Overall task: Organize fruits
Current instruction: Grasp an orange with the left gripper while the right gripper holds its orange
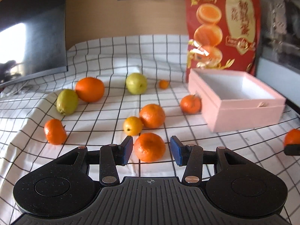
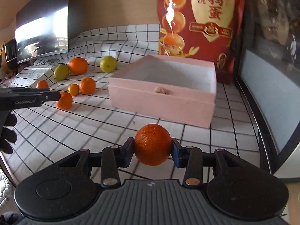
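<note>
Jaws of right gripper pinch orange; left gripper apparently open.

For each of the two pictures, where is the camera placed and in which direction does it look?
Left wrist: sits on the left tongs, looking forward over the checked cloth; its open fingers flank a mandarin without touching; the right tongs' tip shows at the right edge.
Right wrist: sits on the right tongs, facing the pink box; its fingers are shut on an orange; the left tongs and a dark glove show at left.
Shared: pink box, red bag, scattered fruit, cloth.
</note>
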Tool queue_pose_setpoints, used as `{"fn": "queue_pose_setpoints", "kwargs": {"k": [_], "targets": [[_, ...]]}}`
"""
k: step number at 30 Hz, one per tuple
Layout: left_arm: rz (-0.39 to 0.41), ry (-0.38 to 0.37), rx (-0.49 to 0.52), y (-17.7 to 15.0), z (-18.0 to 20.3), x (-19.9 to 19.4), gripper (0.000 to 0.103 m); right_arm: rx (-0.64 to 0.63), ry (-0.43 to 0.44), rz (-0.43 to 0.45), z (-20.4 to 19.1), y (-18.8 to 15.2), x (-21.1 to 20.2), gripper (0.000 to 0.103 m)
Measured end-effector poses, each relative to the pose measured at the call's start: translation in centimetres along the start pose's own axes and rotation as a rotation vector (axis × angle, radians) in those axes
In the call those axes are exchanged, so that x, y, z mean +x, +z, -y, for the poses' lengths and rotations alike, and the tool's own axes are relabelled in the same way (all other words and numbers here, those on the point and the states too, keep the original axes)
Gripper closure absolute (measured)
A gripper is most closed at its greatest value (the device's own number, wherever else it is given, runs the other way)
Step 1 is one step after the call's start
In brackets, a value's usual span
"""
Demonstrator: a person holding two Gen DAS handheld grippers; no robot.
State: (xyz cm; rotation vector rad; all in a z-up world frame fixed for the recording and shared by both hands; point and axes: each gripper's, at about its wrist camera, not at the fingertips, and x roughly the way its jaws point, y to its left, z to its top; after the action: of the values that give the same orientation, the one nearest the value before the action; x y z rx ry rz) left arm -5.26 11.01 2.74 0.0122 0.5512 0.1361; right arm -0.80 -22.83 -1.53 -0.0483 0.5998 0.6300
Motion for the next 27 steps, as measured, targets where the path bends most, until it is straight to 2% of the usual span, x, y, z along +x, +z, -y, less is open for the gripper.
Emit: {"fn": "queue_pose_setpoints", "kwargs": {"k": [3, 7, 13, 18, 24, 27], "targets": [[-0.039, 0.015, -0.009, 0.1, -0.6, 1.0, 0.053, -0.016, 0.005, 0.000, -0.2, -0.6, 0.1, 0.062], [-0.072, -0.031, -0.039, 0.1, -1.2, 2.3, 0.050, -0.015, 0.013, -0.011, -0.2, -0.9, 0.7, 0.062], [-0.101, -0.027, 0.008, -0.1, -0.2, 3.6, 0.052, -0.024, -0.004, -0.017, -0.3, -1.0, 0.7, 0.062], [-0.078, -0.027, 0.037, -0.3, 0.1, 3.9, 0.055, -0.021, -0.008, -0.020, -0.3, -0.8, 0.9, 0.062], [-0.037, -0.150, 0.035, -1.3, 0.6, 0.8, 0.056, -0.045, -0.022, -0.024, -0.7, -0.8, 0.9, 0.062], [-0.053, -0.261, 0.062, -1.7, 2.1, -0.2, 0.056, -0.054, -0.024, -0.032, -0.8, -0.7, 0.9, 0.062]]}}
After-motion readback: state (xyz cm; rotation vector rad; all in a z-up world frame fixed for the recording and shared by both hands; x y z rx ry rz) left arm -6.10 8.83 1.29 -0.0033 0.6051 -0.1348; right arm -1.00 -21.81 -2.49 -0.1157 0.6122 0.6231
